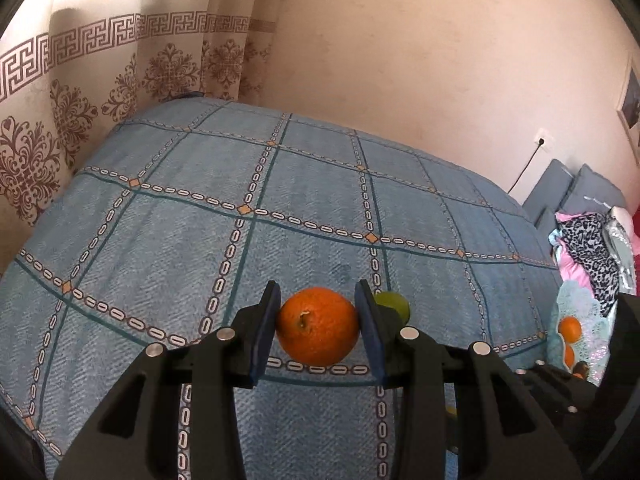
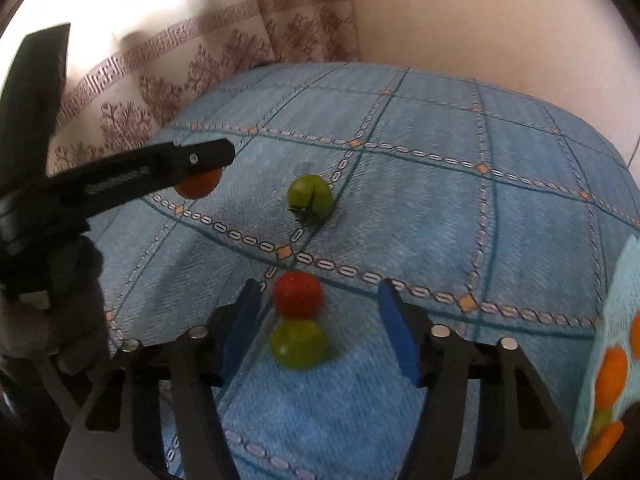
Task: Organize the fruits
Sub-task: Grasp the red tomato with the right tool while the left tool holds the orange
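My left gripper (image 1: 318, 320) is clamped on a round orange fruit (image 1: 318, 326), both blue pads flat against its sides, and the fruit is lifted clear of the cloth. Seen from the right wrist camera, that gripper (image 2: 200, 168) reaches in from the left with the fruit (image 2: 199, 185) tucked under its black finger. My right gripper (image 2: 318, 320) stands partly open over two small fruits that lie on the cloth, touching one another: a red round one (image 2: 298, 295) farther off and a pale green round one (image 2: 298, 344) nearer. Neither pad touches them; they sit closer to the left pad. No earlier view lets me say more of those jaws.

Beyond them, a darker green fruit with a stem (image 2: 310, 199) lies alone, well apart from the pair; from the left wrist camera I see only its edge (image 1: 396, 304) behind the right finger.

Everything rests on a blue quilted bed cover with a chain-pattern grid (image 1: 320, 184). At the right edge a light blue lace-edged tray (image 2: 624, 300) holds several orange fruits (image 2: 610, 376) and something green. Behind the bed hang cream curtains with brown ornaments (image 1: 80, 100) on the far left, with a plain pinkish wall (image 1: 440, 60) to their right. Far right, grey-blue cushions (image 1: 560, 188) and a heap of patterned clothes (image 1: 592, 248) crowd that side.
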`<state>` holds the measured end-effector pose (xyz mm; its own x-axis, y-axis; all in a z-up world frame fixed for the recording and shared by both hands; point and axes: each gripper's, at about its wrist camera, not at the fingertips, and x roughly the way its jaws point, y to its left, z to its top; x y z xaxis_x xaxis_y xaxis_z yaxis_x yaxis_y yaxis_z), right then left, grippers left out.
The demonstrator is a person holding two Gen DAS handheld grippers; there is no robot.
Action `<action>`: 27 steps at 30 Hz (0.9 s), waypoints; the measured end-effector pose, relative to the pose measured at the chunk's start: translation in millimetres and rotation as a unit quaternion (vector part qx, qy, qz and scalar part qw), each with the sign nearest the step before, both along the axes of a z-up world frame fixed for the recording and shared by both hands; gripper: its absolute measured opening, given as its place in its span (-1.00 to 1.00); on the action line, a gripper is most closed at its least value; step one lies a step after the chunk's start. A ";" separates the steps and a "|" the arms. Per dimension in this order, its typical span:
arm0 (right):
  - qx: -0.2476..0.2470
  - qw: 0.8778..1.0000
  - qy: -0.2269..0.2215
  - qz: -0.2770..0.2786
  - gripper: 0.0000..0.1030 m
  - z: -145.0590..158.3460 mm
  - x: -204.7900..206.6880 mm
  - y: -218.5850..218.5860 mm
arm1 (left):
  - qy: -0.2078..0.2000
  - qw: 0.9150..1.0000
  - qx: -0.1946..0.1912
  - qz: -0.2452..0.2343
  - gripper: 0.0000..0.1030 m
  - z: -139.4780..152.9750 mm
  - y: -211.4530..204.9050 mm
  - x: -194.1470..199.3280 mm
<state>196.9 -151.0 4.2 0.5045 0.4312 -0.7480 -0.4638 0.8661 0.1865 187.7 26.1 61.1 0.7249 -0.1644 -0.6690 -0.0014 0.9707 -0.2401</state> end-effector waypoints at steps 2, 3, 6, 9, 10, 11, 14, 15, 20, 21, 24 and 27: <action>-0.008 1.000 0.005 0.007 -0.05 -4.3 2.8 7.4 | -0.001 1.000 -0.003 0.000 -0.24 -0.3 2.4 0.8; -0.012 1.000 0.006 0.009 -0.13 -5.7 4.5 9.3 | 0.000 1.000 -0.004 -0.001 -0.24 -0.6 2.2 0.8; -0.025 1.000 0.005 0.011 -0.20 -10.3 4.0 15.9 | 0.003 1.000 -0.007 -0.004 -0.24 -1.2 0.3 1.0; -0.026 1.000 0.001 0.012 -0.36 -10.3 3.8 18.9 | 0.002 1.000 -0.008 -0.006 -0.24 -1.3 -0.7 0.4; -0.021 1.000 0.003 0.012 -0.44 -9.8 3.3 18.9 | 0.002 1.000 -0.008 -0.007 -0.24 -1.2 -0.7 0.0; -0.020 1.000 0.001 0.010 -0.44 -8.9 2.5 18.9 | 0.001 1.000 -0.008 -0.007 -0.24 -1.0 -0.3 0.3; -0.010 1.000 0.001 0.006 -0.44 -5.9 0.1 15.4 | -0.001 1.000 -0.009 -0.009 -0.24 0.0 -1.0 -0.7; -0.006 1.000 -0.001 0.003 -0.44 -3.6 0.0 14.1 | -0.001 1.000 -0.010 -0.008 -0.24 0.1 -0.6 -0.8; 0.030 0.999 -0.009 -0.016 -0.44 12.2 -5.8 -2.8 | -0.001 1.000 -0.010 -0.009 -0.24 -0.2 -1.4 -1.4; 0.035 0.999 -0.012 -0.020 -0.44 15.8 -6.9 -5.5 | -0.001 1.000 -0.010 -0.010 -0.24 0.0 -2.0 -1.8; 0.046 0.998 -0.024 -0.035 -0.44 26.8 -10.9 -14.8 | -0.002 1.000 -0.010 -0.015 -0.24 0.4 -3.7 -2.1; 0.056 0.996 -0.034 -0.053 -0.44 36.3 -13.9 -27.7 | -0.003 1.000 -0.011 -0.017 -0.24 1.6 -4.3 -3.0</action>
<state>182.9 -178.7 40.5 0.5990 0.4522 -0.6609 -0.3859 0.8861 0.2566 184.8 21.8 62.6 0.7233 -0.2026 -0.6601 0.0326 0.9650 -0.2604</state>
